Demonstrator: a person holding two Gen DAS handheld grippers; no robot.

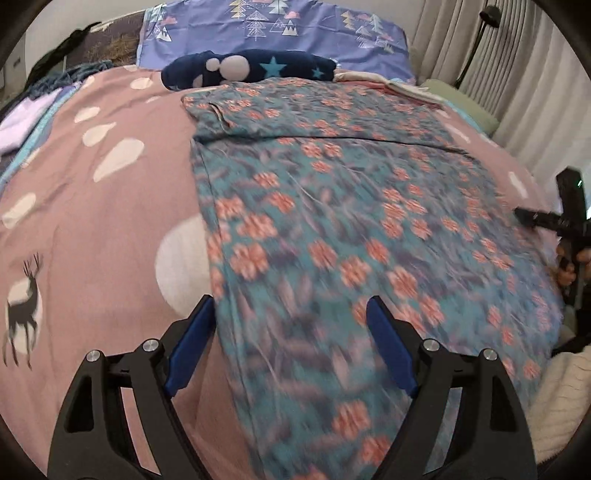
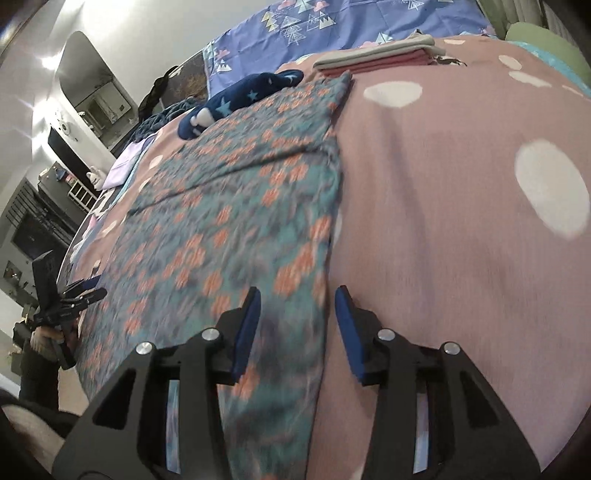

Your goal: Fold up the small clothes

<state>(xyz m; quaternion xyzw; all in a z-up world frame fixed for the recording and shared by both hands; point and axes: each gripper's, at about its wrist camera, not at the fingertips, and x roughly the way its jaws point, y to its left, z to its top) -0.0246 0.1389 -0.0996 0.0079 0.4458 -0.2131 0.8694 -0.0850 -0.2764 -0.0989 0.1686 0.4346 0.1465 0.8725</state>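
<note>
Two claws in play, both blurry from motion. Left claw (image 1: pixel 290 325) spread wide, nothing between the blue pads (image 1: pixel 192 343), hanging over the left edge of the floral garment (image 1: pixel 351 206) at the bottom of the left wrist view. Right claw (image 2: pixel 297 325) partly spread, pads not pinching anything, sitting over the garment's right edge at the bottom of the right wrist view; also visible as a dark shape at the right edge of the left view, with a hand (image 1: pixel 569 266) wrapped round its handle. One floral garment, teal with orange-pink flowers, laid flat across the middle of the bed (image 1: pixel 92 229), one fold line running across its upper part. One pink bedspread with white spots and one deer print at lower left of the left view. One navy plush thing with stars (image 1: pixel 251 68) lying just past the garment's far end, top centre. One small stack of folded cloth (image 2: pixel 373 59), beige on top, pink under it, touching the garment's far corner in the upper middle of the right view; exact count of pieces in it hard to tell. One purple pillow with a triangle-tree print (image 1: pixel 280 26) along the top. One pale lilac cloth (image 1: pixel 18 125) at the upper left edge. Curtains (image 1: pixel 517 74) at upper right. No containers spotted, nothing to list inside anything.
</note>
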